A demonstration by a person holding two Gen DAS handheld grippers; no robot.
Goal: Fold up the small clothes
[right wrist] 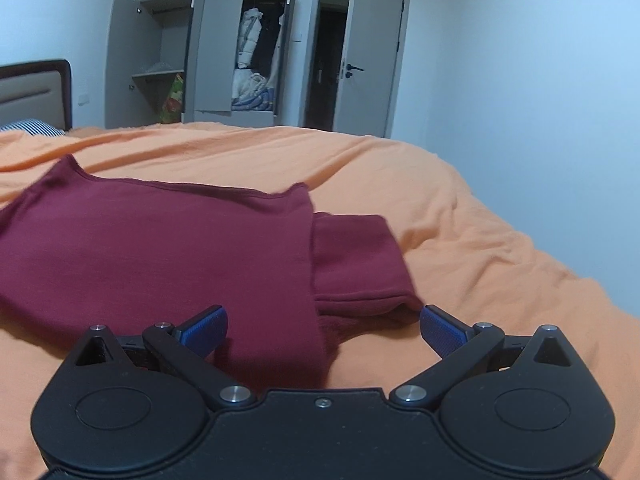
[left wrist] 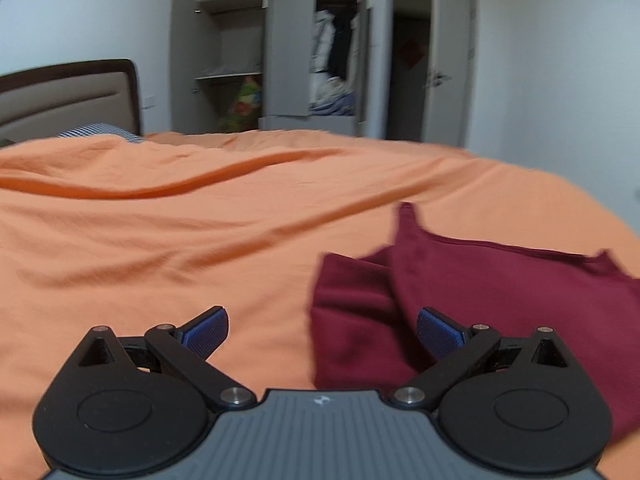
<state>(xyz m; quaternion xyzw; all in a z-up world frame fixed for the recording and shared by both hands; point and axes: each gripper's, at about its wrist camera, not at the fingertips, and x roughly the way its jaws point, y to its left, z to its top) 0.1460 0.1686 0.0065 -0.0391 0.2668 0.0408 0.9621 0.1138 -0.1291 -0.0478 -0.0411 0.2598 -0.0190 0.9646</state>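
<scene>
Left wrist view puts the grey wardrobe [left wrist: 280, 52] at the upper centre of the frame, doors swung open: its right bay holds hanging garments [left wrist: 334, 40] over a loose heap of pale and blue fabric, while the left bay shows shelves and a bright printed bag [left wrist: 244, 100] at the bottom. Below that, the orange bedspread [left wrist: 160, 240] fills most of the picture, soft and creased into long ridges, with a padded headboard [left wrist: 68, 96] and a striped pillow [left wrist: 100, 130] at the upper left. Your maroon garment [left wrist: 500, 300] lies on the spread at the lower right of this view, a matte knit with a stitched edge, partly folded so one panel overlaps another. Your left gripper [left wrist: 322, 332] sits low over the bed with its blue ribbed pads [left wrist: 208, 330] spread wide, pinching nothing; the right-hand pad appears over the garment's edge. Right wrist view shows the same garment [right wrist: 160, 256] at the centre left, a sleeve-like flap jutting right. Your right gripper [right wrist: 324, 330] is level with the bed, spread wide and empty, the garment's near edge lying between its pads [right wrist: 442, 330].
</scene>
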